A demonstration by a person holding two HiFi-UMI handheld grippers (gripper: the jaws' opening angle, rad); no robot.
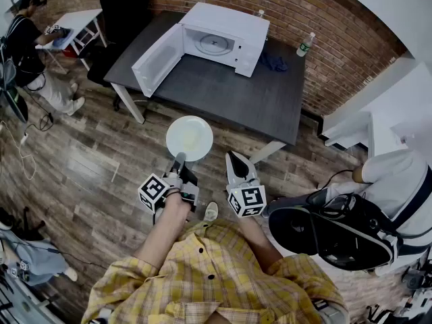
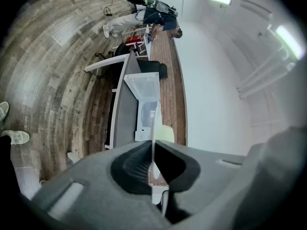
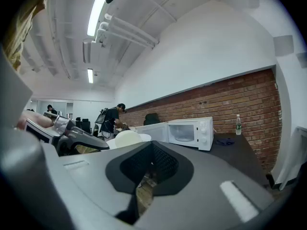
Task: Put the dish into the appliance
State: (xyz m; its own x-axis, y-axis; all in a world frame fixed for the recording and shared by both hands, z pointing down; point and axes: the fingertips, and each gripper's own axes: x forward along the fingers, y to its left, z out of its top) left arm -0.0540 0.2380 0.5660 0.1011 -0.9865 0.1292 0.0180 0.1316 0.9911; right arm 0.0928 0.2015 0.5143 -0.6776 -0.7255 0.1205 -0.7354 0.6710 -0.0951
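A round cream dish point(image 1: 190, 138) hangs level over the wooden floor, just short of the dark table point(image 1: 270, 103). My left gripper point(image 1: 179, 163) is shut on its near rim. In the left gripper view the dish point(image 2: 163, 133) stands edge-on between the jaws of that gripper point(image 2: 152, 146). The white microwave point(image 1: 226, 39) stands at the table's far side with its door point(image 1: 156, 59) swung wide open to the left and its turntable showing. My right gripper point(image 1: 236, 159) hovers beside the dish, shut and empty. In the right gripper view point(image 3: 151, 143) the dish point(image 3: 127, 139) and the microwave point(image 3: 192, 132) lie ahead.
A water bottle point(image 1: 306, 44) and a blue cloth point(image 1: 273, 62) sit on the table right of the microwave. A person with a black backpack point(image 1: 337, 231) stands close at my right. Another person point(image 1: 27, 46) works at a small white table point(image 1: 74, 22) far left, beside a black chair point(image 1: 121, 12).
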